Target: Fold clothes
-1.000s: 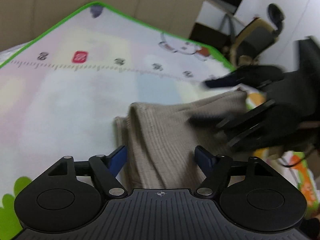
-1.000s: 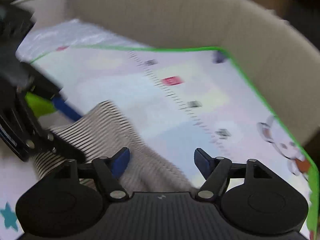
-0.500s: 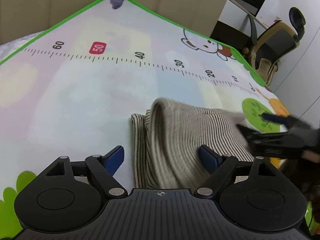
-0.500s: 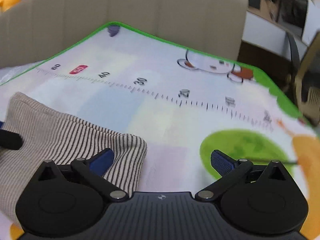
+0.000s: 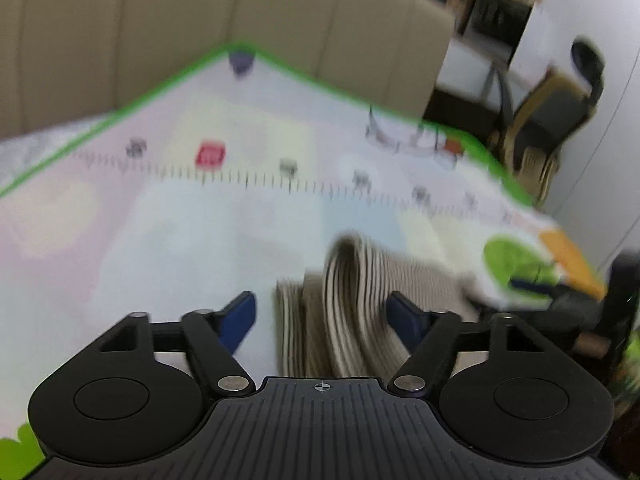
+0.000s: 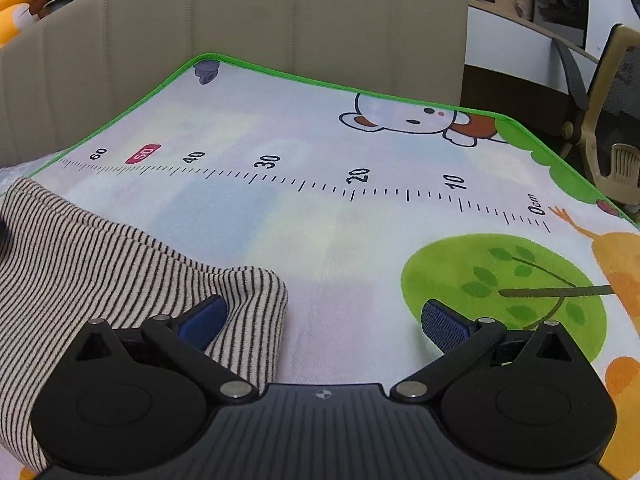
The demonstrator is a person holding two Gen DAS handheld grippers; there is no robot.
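Right wrist: jaws wide, striped garment (image 6: 100, 264) unheld

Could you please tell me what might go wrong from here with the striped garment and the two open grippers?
1. The garment bulges in loose, uneven layers in the left view; the fold may slump or open.
2. The right gripper is open with one finger over the garment's corner; closing there might pinch only an edge.
3. The left gripper is also open, with the garment between its fingers, and its view is blurred; fast motion could drag the cloth across the mat.
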